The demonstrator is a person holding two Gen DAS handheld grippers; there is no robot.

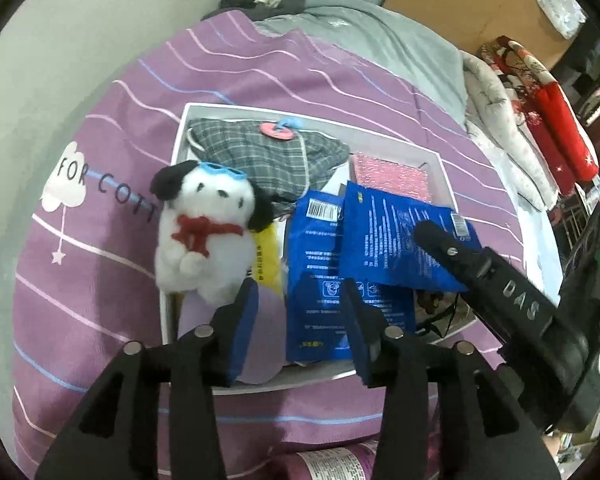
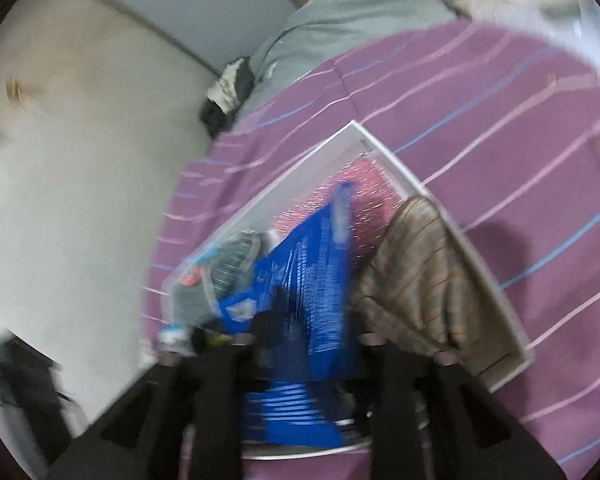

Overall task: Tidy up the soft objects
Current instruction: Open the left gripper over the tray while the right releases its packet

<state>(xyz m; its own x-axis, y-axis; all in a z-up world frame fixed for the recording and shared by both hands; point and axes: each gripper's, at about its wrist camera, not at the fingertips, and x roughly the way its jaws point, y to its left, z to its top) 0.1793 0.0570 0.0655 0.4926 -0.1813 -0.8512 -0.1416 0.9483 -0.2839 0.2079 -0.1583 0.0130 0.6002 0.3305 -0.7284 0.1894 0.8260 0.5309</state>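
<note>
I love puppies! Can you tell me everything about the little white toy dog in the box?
The plush dog is fluffy and white, with black floppy ears, dot eyes and nose, blue goggles on its head and a red yarn bow at its neck. It sits tilted at the left edge of the white box, leaning over the grey checked cloth and a yellow packet. Nothing grips it.

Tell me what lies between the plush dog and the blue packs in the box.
In the left wrist view, a yellow packet lies between the plush dog and the blue packs.
</note>
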